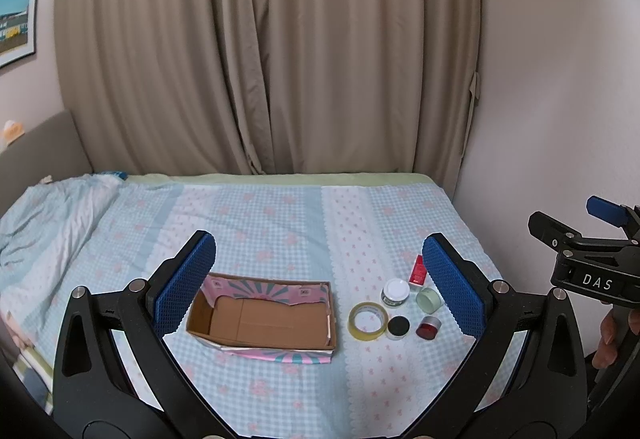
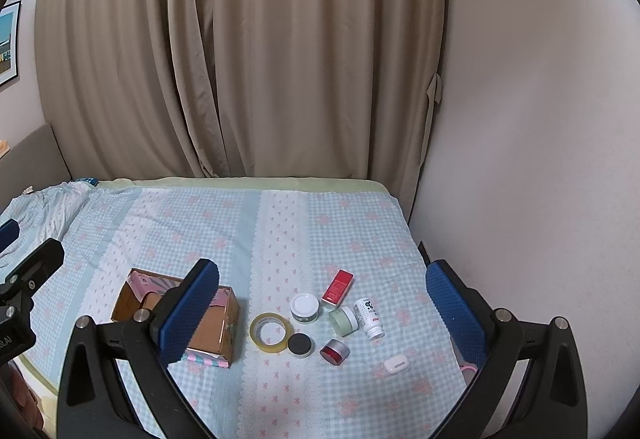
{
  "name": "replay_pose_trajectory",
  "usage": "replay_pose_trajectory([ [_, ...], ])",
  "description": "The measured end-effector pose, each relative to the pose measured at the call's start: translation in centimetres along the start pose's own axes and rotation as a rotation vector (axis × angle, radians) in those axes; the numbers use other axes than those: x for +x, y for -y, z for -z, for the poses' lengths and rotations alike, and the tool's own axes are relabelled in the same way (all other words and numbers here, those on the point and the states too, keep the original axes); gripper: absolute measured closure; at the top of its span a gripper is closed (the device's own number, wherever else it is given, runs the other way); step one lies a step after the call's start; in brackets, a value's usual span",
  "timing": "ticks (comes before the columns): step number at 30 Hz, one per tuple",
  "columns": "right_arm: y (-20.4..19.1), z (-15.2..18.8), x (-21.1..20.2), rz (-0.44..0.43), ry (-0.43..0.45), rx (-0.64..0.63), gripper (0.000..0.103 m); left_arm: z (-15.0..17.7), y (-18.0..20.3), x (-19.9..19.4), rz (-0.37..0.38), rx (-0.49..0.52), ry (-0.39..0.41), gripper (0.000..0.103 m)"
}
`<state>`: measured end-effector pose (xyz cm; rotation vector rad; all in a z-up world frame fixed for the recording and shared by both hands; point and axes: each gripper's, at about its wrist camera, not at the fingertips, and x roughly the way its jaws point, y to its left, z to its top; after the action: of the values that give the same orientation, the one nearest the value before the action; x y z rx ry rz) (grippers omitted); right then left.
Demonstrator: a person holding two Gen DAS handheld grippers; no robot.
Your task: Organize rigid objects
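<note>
Cardboard box [image 1: 264,313], open-topped, plain brown inside, pink-and-teal pattern on the flaps, torn along one rim, lying on a soft checked bedspread [image 1: 280,223] with pink flowers and lace strips; just right of it, a tight cluster of small hard things: roll of clear yellowish tape [image 2: 271,331] lying flat; white-lidded jar [image 2: 305,307]; black-lidded jar [image 2: 299,344] touching the tape; pale green jar [image 2: 343,321] tipped on its side; red jar [image 2: 334,351], tilted; flat red carton [image 2: 338,288]; white bottle [image 2: 369,318] lying down beside the green jar; smooth white earbud case [image 2: 396,363] a little apart. Left gripper [image 1: 318,285] held above the near edge of the bed, ridged blue pads wide apart, nothing between them; right gripper [image 2: 322,309] likewise spread and empty, cluster framed between its fingers. Broad bare bedspread beyond the box and cluster; rumpled blanket [image 1: 52,215] at far left; beige pleated curtain [image 1: 264,47] behind; white wall [image 2: 540,119] close on the right edge.
</note>
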<state>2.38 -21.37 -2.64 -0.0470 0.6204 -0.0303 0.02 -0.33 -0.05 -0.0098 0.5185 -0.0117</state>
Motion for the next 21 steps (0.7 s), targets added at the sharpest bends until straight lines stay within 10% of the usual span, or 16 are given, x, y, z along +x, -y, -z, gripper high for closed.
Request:
replay_pose_trajectory([
  [21,-0.02,0.0,-0.02,-0.003,-0.001,0.0,0.0,0.06,0.19,-0.26,0.004,0.003,0.009,0.001],
])
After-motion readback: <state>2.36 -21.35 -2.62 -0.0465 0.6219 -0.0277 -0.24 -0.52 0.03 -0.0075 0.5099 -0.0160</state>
